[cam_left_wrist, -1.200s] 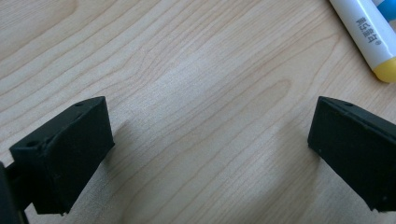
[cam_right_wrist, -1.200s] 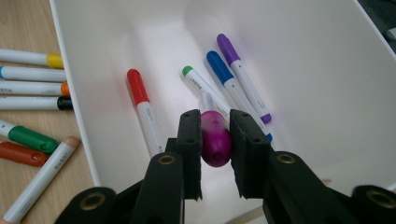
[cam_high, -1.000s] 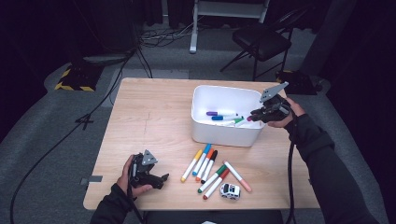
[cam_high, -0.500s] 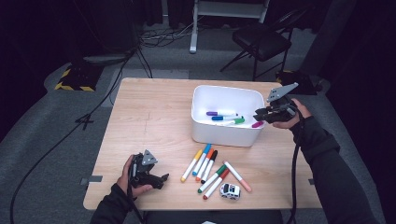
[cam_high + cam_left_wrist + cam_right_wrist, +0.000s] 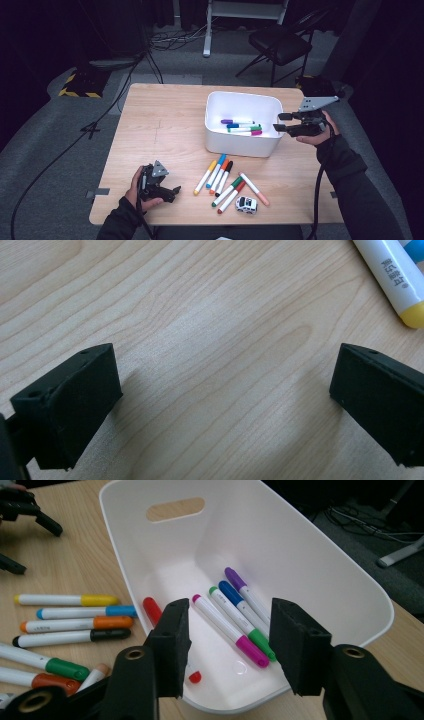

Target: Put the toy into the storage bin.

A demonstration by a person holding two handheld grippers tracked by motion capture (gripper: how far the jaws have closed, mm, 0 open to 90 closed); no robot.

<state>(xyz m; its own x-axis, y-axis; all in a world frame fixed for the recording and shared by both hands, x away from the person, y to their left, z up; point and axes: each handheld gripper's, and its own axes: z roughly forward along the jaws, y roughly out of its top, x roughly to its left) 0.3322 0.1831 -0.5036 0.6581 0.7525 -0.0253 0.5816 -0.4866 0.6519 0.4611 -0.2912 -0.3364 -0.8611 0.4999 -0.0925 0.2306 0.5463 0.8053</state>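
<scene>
Four markers (image 5: 242,126) lie in the white bin (image 5: 239,144) on the desk (image 5: 160,130). The right claw (image 5: 278,122), just opening, hangs empty at the bin's rim. The left claw (image 5: 178,192) rests spread near loose markers (image 5: 220,176).

Black tongs (image 5: 281,122) with blocky pads, grey three-cornered top plates, trailing black cables, dark long sleeves
</scene>
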